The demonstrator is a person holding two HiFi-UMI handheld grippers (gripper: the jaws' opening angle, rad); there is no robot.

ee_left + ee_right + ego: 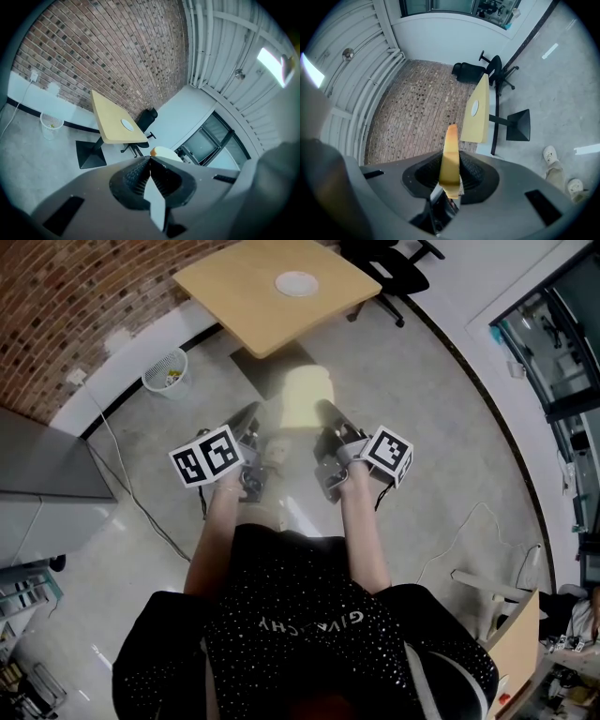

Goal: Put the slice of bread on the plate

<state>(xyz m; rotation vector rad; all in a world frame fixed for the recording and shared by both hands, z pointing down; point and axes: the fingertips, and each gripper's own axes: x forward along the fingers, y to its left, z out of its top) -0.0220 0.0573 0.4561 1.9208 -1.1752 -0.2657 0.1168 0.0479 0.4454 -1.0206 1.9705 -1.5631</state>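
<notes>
A pale slice of bread (pixel 305 395) hangs in the air in front of me, well short of the table. My right gripper (pixel 322 411) is shut on its right edge; in the right gripper view the bread (pixel 451 140) stands edge-on between the pads. The left gripper (pixel 253 414) is just left of the slice, its jaw tips together with nothing in them; from its view the bread (pixel 165 153) peeks out beyond them. A small white plate (pixel 296 283) lies on the light wooden table (pixel 239 296) ahead, also seen as plate (pixel 127 124) and plate (pixel 474 108).
A white wire wastebasket (pixel 166 371) stands left of the table by the brick wall. A black office chair (pixel 394 268) sits behind the table. The table rests on a black floor base (pixel 255 367). A cable (pixel 127 479) trails over the floor at left.
</notes>
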